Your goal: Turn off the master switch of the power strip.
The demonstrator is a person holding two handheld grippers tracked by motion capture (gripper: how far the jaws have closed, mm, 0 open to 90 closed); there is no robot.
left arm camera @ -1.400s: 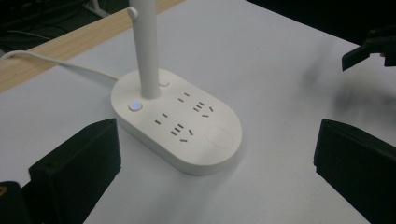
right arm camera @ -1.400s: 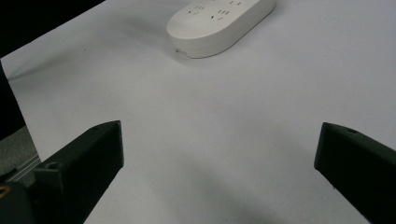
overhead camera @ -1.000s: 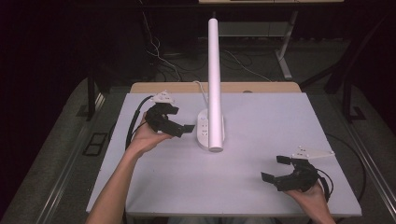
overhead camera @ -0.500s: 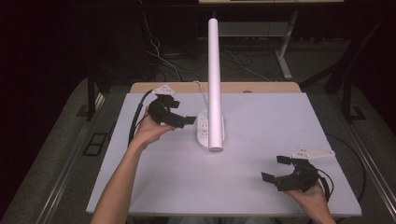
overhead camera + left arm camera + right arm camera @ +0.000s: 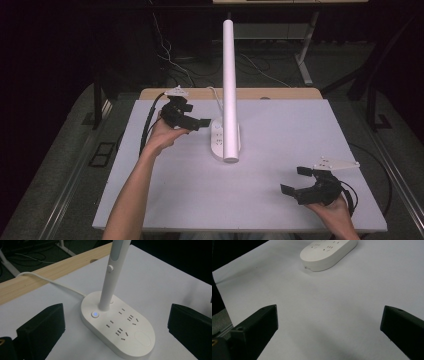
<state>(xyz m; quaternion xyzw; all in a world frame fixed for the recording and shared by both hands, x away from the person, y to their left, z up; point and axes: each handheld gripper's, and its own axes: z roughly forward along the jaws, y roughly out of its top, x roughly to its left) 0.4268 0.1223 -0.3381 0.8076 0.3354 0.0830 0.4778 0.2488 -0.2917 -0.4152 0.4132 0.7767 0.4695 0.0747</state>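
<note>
A white desk lamp stands mid-table: an oval base (image 5: 219,145) with socket slots and a tall white pole (image 5: 229,75). In the left gripper view the base (image 5: 140,340) lies straight ahead, with a blue-lit button (image 5: 94,314) beside the pole (image 5: 107,287) and a small knob (image 5: 109,268) higher up. My left gripper (image 5: 196,115) is open and empty just left of the base, jaws pointing at it, not touching. My right gripper (image 5: 294,180) is open and empty over the front right of the table. In its own view the base's end (image 5: 328,252) lies far ahead.
The white tabletop (image 5: 300,130) has a wooden strip (image 5: 280,93) along its back edge. The lamp's white cord (image 5: 50,282) runs from the base toward that strip. Cables lie on the dark floor (image 5: 170,60) behind the table.
My left gripper has moved a little farther back and to the right, closer to the lamp base. The right gripper has stayed almost still.
</note>
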